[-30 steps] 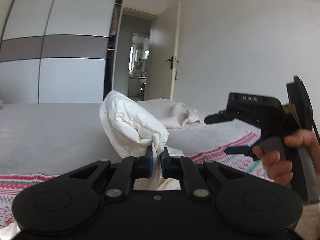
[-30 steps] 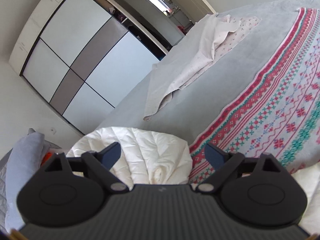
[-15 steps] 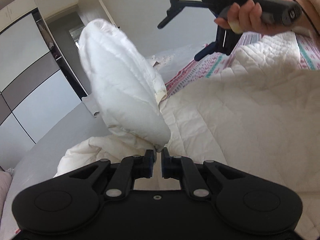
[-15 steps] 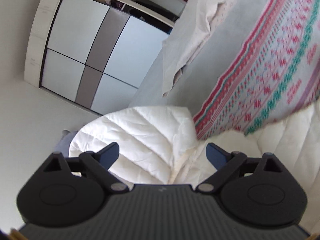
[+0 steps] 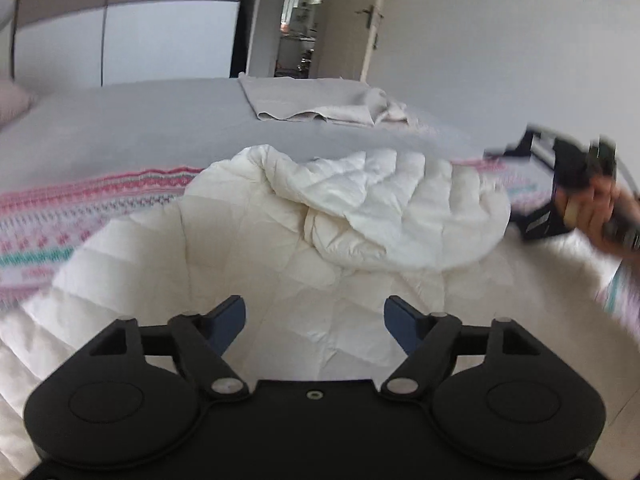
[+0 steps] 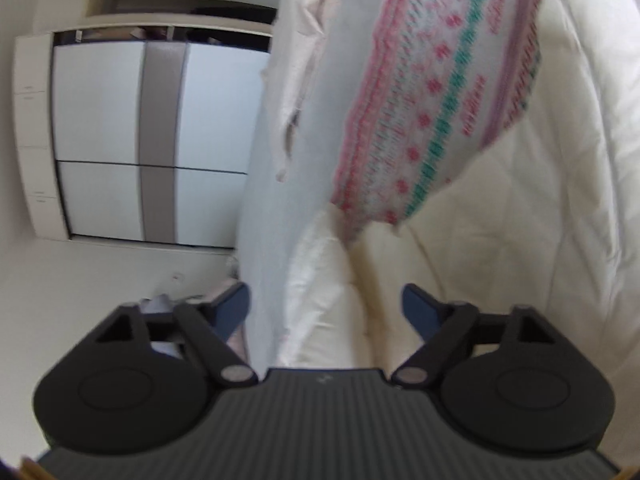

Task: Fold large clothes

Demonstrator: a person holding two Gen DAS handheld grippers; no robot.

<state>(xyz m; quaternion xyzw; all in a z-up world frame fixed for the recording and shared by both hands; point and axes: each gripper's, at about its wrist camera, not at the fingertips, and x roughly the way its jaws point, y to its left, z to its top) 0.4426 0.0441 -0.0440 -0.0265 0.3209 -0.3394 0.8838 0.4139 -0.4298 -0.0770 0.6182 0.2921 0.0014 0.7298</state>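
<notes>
Your left gripper (image 5: pixel 315 322) has just sprung open, nothing between its jaws, above the white quilted jacket (image 5: pixel 360 216) heaped on the patterned bedspread (image 5: pixel 80 216). Your right gripper (image 6: pixel 326 308), jaws just narrowing but still apart and gripping nothing, hangs over the jacket's edge.

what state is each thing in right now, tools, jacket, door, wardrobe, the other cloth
left tool: jaws just opened, nothing between them
right tool: open, jaws just been closing, jacket fold between, not pressed
white quilted jacket: released, flap folded over, lying on bed
beige cloth: loosely folded, far on bed
door: open
wardrobe: doors shut
</notes>
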